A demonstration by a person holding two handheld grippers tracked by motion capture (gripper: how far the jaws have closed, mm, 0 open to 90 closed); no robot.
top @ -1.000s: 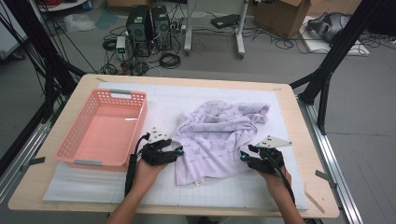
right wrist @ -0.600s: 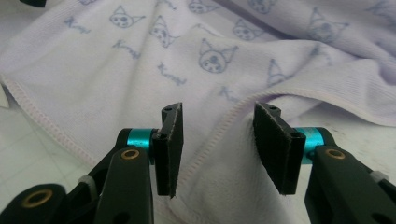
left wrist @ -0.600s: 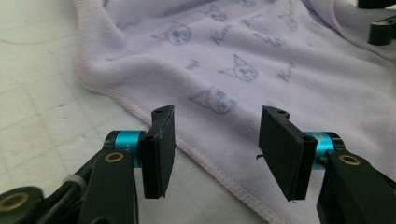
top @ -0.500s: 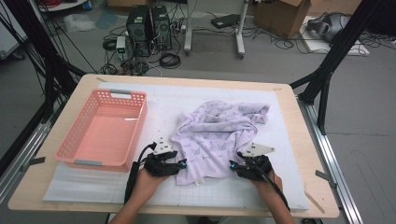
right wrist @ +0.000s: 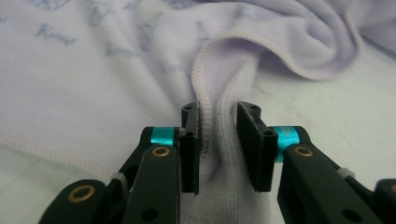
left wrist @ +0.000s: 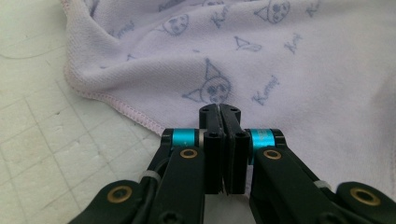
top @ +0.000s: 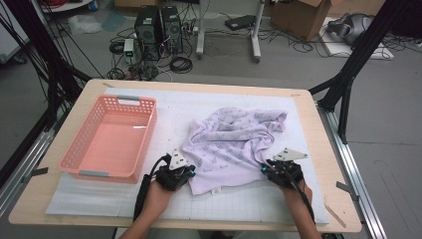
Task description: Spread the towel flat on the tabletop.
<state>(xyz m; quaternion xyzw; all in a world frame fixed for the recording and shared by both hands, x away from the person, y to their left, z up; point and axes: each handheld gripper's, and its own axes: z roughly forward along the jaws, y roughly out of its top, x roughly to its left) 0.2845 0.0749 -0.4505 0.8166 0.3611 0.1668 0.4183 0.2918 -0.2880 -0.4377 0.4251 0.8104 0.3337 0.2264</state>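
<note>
A lilac towel [top: 234, 144] printed with small cartoon faces lies crumpled on the white mat. My left gripper [top: 192, 172] sits at the towel's near left edge. In the left gripper view its jaws [left wrist: 219, 110] are pressed together over the hemmed edge of the towel [left wrist: 280, 56], having just closed. My right gripper [top: 264, 169] is at the near right edge. Its jaws [right wrist: 217, 113] have just been closing and pinch a raised fold of the towel [right wrist: 93, 70] between the pads.
A pink plastic basket [top: 79, 149] stands empty on the left of the mat, close to the left hand. The wooden table's near edge [top: 224, 226] runs just behind both wrists. Cables, computers and boxes lie on the floor beyond the table.
Both hands have drawn back toward the table's near edge and settled at the towel's front edge. Both pairs of jaws have closed on the cloth.
</note>
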